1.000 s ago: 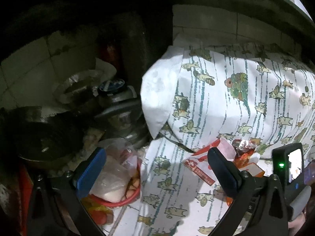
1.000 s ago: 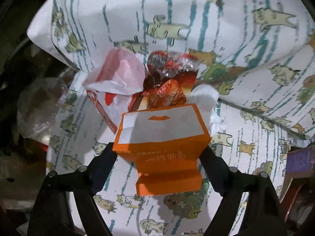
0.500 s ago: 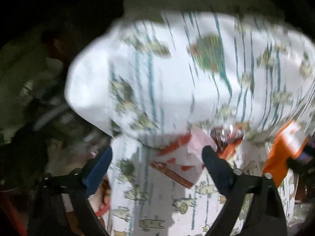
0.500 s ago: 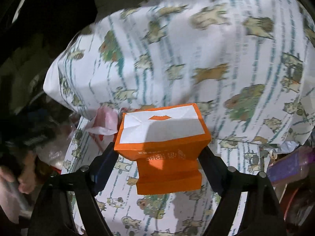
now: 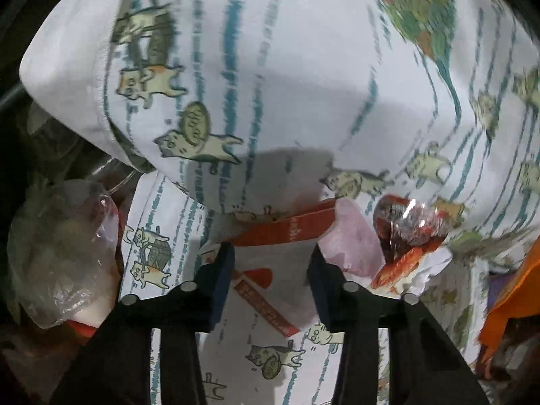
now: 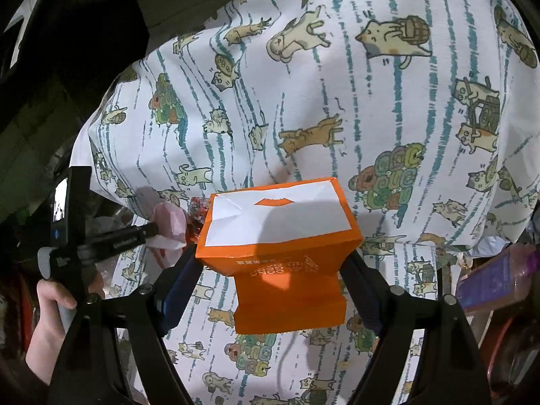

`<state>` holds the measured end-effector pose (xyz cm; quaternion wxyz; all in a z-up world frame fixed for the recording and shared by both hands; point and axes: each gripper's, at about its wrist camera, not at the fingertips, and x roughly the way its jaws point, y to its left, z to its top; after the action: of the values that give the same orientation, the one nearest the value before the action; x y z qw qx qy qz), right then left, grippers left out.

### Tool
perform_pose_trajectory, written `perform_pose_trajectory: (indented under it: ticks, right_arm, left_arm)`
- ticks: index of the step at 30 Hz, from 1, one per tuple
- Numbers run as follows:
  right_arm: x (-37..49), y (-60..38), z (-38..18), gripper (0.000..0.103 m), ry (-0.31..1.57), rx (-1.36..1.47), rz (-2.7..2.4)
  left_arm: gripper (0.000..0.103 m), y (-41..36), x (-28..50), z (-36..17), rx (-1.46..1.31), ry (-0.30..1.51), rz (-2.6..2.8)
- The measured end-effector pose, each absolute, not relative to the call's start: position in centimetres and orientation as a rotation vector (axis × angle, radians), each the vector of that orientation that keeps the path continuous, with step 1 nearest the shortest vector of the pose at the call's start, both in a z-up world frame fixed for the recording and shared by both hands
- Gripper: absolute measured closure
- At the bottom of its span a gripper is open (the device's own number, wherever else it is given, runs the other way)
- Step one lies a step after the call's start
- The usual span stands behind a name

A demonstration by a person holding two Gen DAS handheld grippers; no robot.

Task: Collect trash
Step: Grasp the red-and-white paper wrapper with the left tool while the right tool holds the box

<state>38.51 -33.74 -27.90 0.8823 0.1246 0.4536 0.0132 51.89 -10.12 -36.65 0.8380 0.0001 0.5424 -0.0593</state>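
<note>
My right gripper (image 6: 273, 266) is shut on an orange paper bag (image 6: 280, 236) and holds it above the cat-print cloth (image 6: 337, 101). My left gripper (image 5: 271, 260) is open, its fingers on either side of a white and red paper wrapper (image 5: 270, 256) that lies on the cloth (image 5: 270, 67). A pink wrapper (image 5: 351, 239) and a crinkled red clear wrapper (image 5: 411, 226) lie just right of it. The left gripper (image 6: 152, 227) also shows in the right wrist view, touching the pink wrapper (image 6: 168, 222). The orange bag's edge (image 5: 516, 297) shows at the left view's right side.
A clear plastic bag (image 5: 60, 253) with food lies left of the cloth over a red bowl. A purple box (image 6: 496, 276) sits at the right. The cloth drapes over a bulky raised shape behind the trash. Dark clutter surrounds the cloth.
My left gripper moved right and forward to the white and red wrapper, and its jaws narrowed. My right gripper lifted the orange bag up and back from the trash pile.
</note>
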Motion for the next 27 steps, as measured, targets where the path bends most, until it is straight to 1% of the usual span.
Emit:
perform_pose_trajectory:
  ticks: [1, 3, 6, 8, 16, 22, 25, 27]
  right_arm:
    - [38.5, -33.7, -27.9, 0.022, 0.947, 0.257, 0.027]
    - [38.4, -33.6, -27.9, 0.022, 0.947, 0.251, 0.033]
    - [38.3, -33.6, -27.6, 0.022, 0.933, 0.238, 0.022]
    - [38.1, -33.8, -27.4, 0.022, 0.923, 0.241, 0.018]
    - [36.7, -34.4, -26.2, 0.022, 0.870, 0.312, 0.030]
    - [35.4, -34.1, -25.2, 0.022, 0.818, 0.288, 0.017]
    - [35.0, -33.9, -25.0, 0.022, 0.810, 0.276, 0.017]
    - [34.9, -34.0, -25.1, 0.022, 0.813, 0.283, 0.015]
  left_arm:
    - [0.071, -10.6, 51.7, -36.7, 0.027, 1.150, -0.130]
    - [0.088, -11.1, 51.5, -36.8, 0.041, 1.157, -0.150]
    - [0.095, -11.3, 50.9, -36.3, 0.044, 1.148, -0.168]
    - [0.096, -11.2, 50.4, -35.3, 0.031, 1.135, -0.181]
    - [0.096, -10.4, 46.9, -31.2, -0.049, 1.058, -0.205]
    - [0.096, -11.3, 43.5, -26.5, 0.004, 0.927, -0.238]
    - [0.096, -11.4, 42.4, -25.1, 0.004, 0.880, -0.274]
    - [0.095, -11.4, 42.4, -25.2, 0.003, 0.886, -0.289]
